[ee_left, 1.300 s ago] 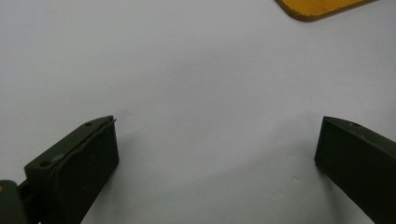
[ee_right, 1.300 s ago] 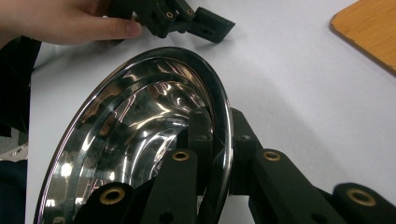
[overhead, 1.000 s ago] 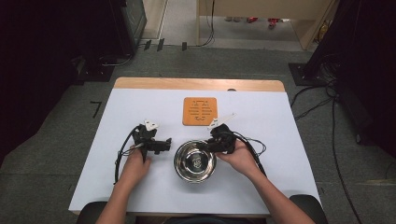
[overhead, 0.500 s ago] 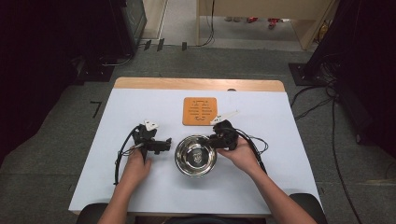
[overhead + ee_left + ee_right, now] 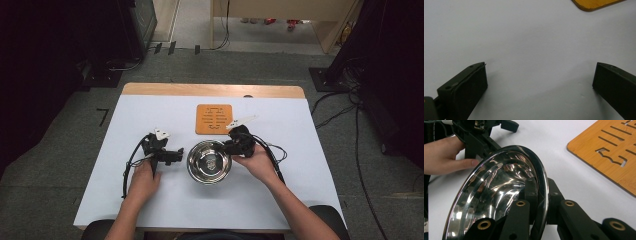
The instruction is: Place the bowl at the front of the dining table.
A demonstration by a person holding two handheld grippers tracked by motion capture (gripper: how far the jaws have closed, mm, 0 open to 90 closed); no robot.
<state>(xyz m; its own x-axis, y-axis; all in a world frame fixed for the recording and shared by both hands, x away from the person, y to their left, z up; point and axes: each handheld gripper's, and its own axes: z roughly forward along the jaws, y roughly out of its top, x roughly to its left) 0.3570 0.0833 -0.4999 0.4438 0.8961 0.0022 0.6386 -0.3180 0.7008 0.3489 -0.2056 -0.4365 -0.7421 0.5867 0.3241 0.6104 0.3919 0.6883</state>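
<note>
Fingers (image 5: 531,195) of right gripper (image 5: 231,148) clamped on bowl (image 5: 209,161) rim, as before; bowl mid-table, shifted slightly toward far edge. Left gripper (image 5: 540,82) spread wide, holding nothing, unmoved.

Left hand-held gripper (image 5: 176,156) agape, right hand-held gripper (image 5: 228,148) clamped

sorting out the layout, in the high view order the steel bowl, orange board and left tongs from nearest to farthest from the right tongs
1. steel bowl, its rim clamped in the right tongs
2. orange board, just beyond on the table
3. left tongs, across the bowl
</note>
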